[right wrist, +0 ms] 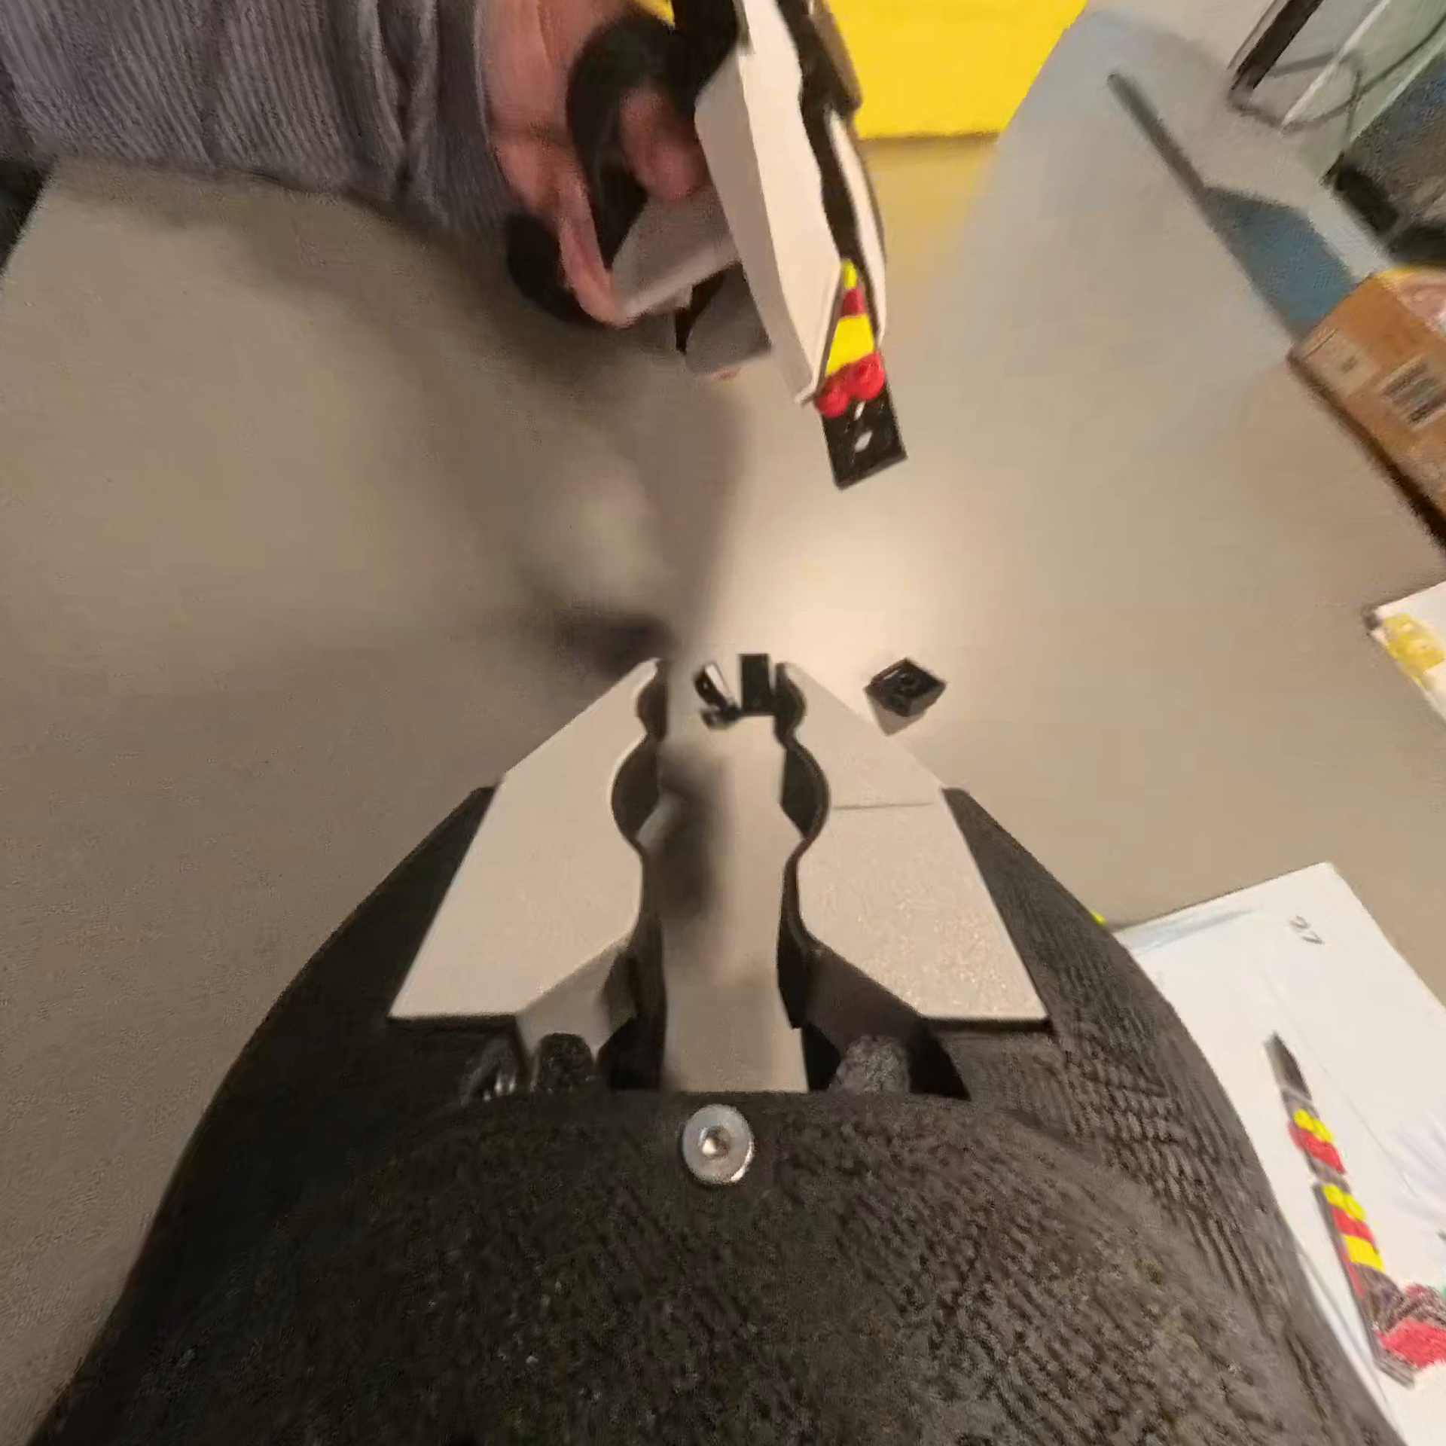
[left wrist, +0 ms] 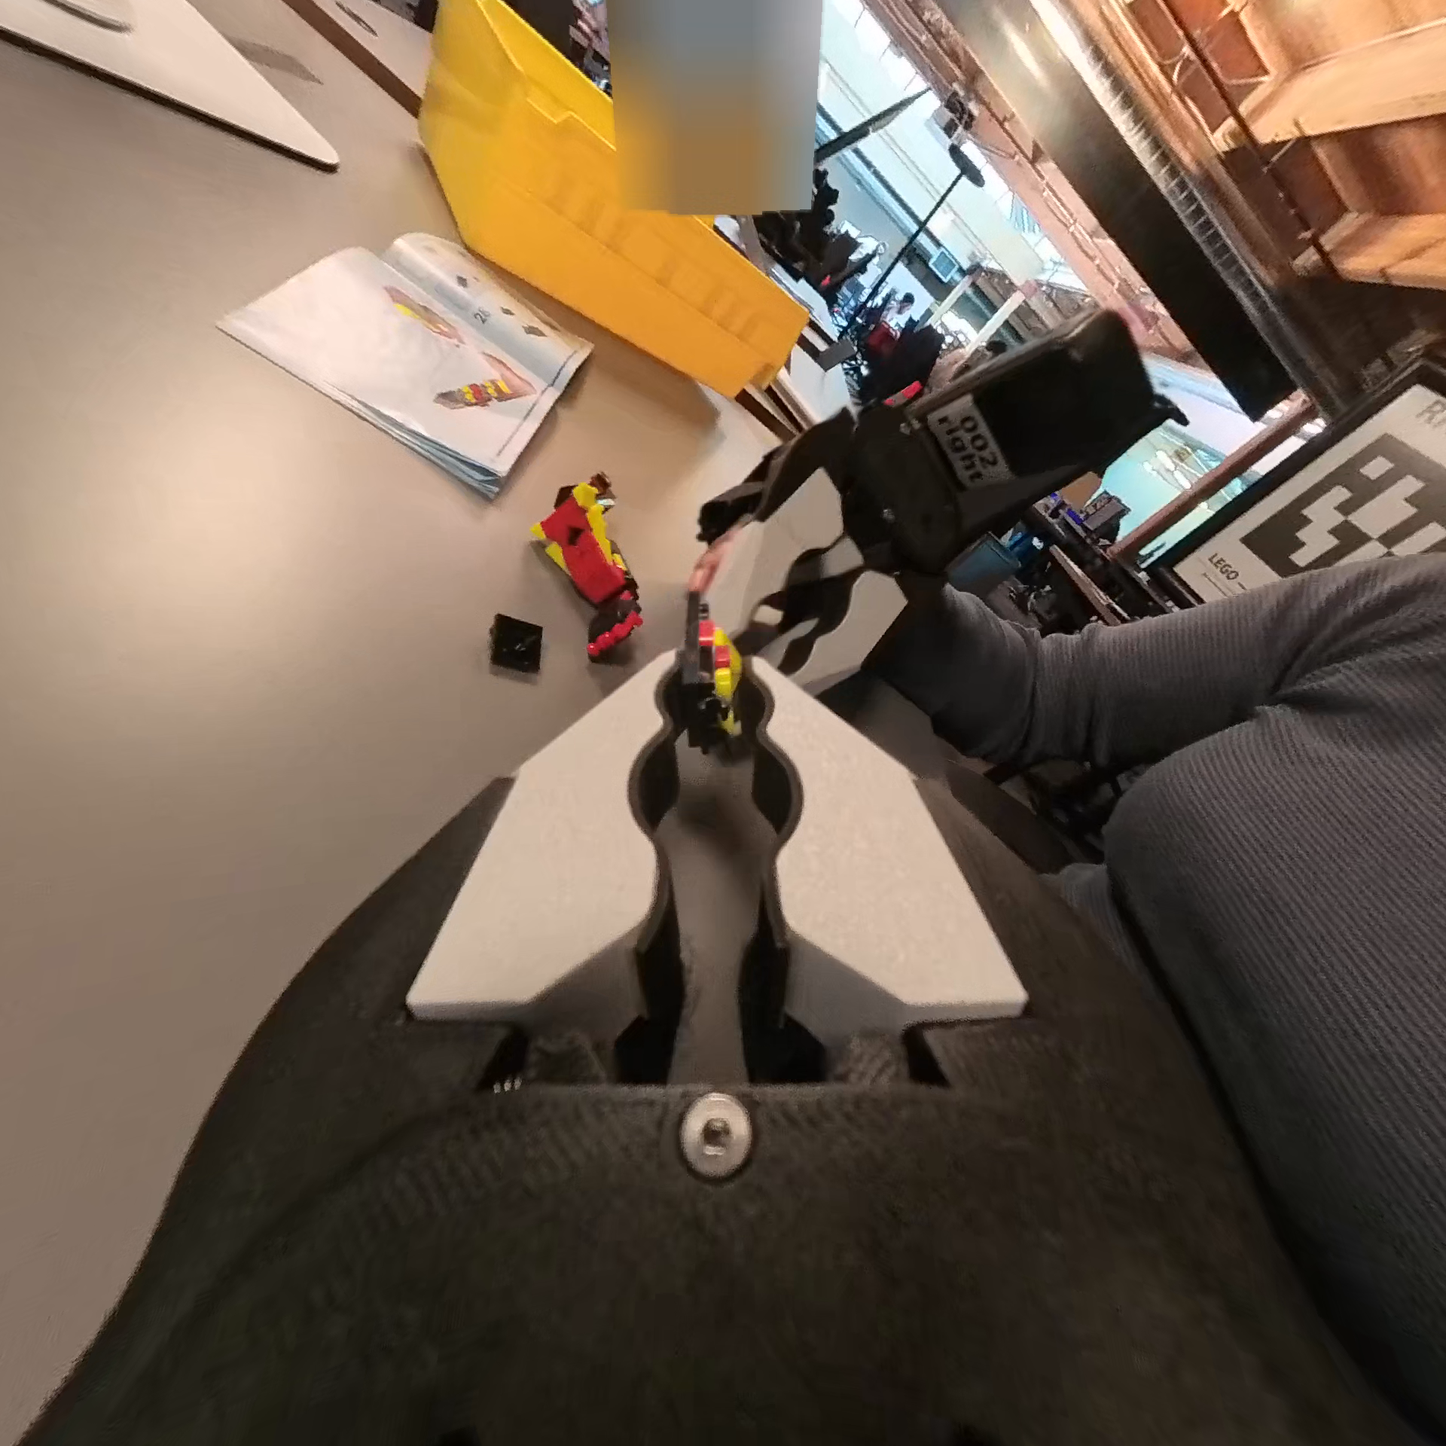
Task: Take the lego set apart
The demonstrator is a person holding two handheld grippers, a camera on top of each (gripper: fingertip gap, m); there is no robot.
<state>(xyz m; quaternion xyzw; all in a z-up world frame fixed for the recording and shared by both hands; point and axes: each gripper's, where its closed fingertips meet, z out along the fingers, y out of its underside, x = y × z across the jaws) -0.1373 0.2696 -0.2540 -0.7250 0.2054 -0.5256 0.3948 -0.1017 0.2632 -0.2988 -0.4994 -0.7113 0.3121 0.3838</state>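
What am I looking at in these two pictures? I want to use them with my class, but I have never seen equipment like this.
There is no robot here. A person holds a hand-operated gripper in each hand, and each gripper carries a camera looking forward along its two fingers. One picture comes from the left gripper, the other from the right gripper.

The left gripper is shut on a strip of red, yellow and black lego pieces; the right view shows that strip from the other side. The right gripper pinches a small black piece, too blurred to describe further.

On the tan table lie a larger red and yellow lego chunk, a loose black brick, an open instruction booklet and a yellow bin. The grey sleeve is the person's arm.
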